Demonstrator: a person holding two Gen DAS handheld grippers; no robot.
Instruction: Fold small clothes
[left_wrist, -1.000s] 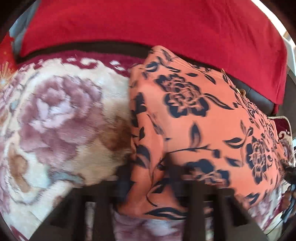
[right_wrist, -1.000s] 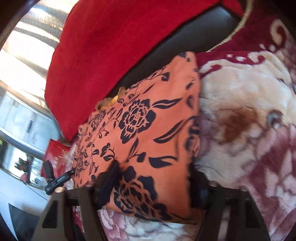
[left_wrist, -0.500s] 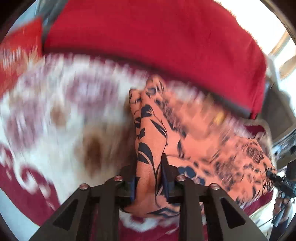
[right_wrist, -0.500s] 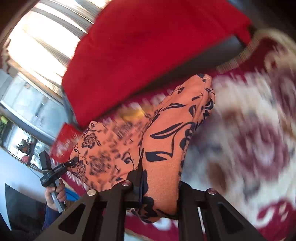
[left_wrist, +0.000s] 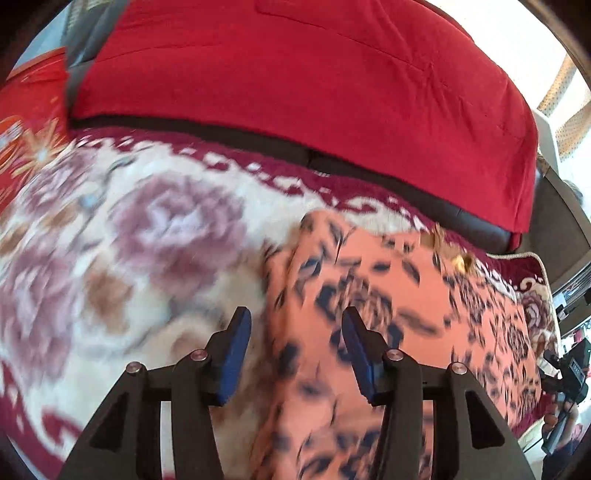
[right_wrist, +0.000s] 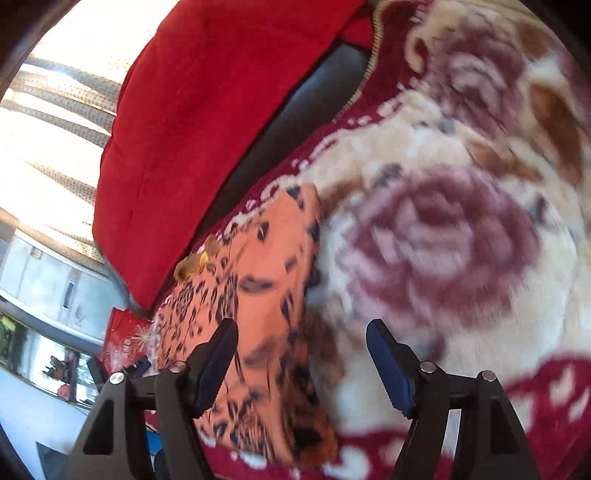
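Left wrist: hand-held gripper (left_wrist: 295, 338) released garment (left_wrist: 388, 332).

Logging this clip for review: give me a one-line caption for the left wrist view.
Open left gripper hovers over the orange floral garment lying on a floral blanket.

— How's my feed?
— Bright daylight, blown out at the window (right_wrist: 55, 122) around ten o'clock in my right view. The blanket (left_wrist: 155, 236) and orange garment (left_wrist: 373, 295) smear with motion blur; edges bend, corners go black.
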